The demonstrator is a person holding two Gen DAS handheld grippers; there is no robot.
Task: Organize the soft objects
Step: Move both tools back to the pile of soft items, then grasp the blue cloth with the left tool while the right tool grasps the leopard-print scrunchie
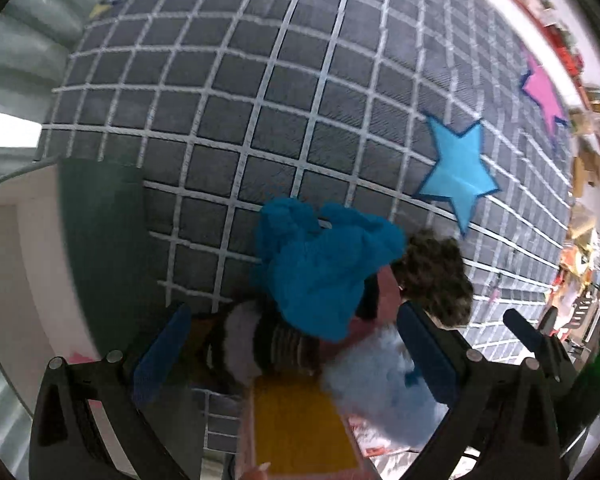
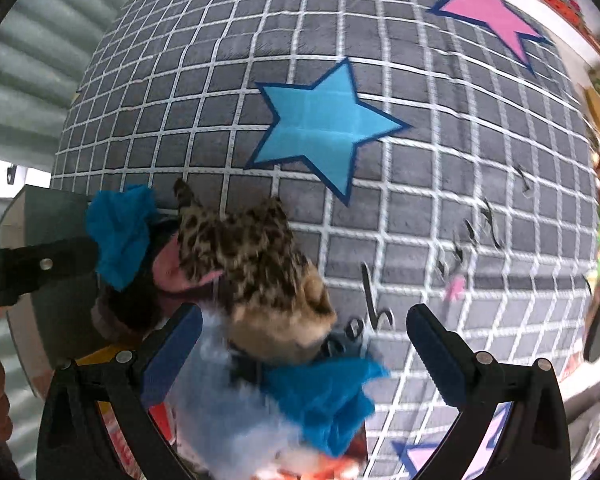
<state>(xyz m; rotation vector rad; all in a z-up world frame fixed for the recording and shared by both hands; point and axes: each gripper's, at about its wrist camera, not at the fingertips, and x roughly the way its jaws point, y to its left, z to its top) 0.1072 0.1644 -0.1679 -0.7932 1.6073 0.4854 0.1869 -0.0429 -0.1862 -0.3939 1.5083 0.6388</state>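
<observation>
Fingers of the left gripper [image 1: 292, 344] stand spread around a heap of soft things: a yellow pad [image 1: 300, 428], pale blue fluff [image 1: 380, 384], a striped plush [image 1: 256, 340] and a rumpled blue knit cloth [image 1: 324, 264]. The right gripper [image 2: 304, 344] also gapes, pinching nothing, over a leopard-print plush toy [image 2: 256, 264] whose long axis slants toward upper left. Motion blur hides its face. Beyond lies a grey grid rug [image 2: 420, 208] with a blue star [image 2: 320, 124].
</observation>
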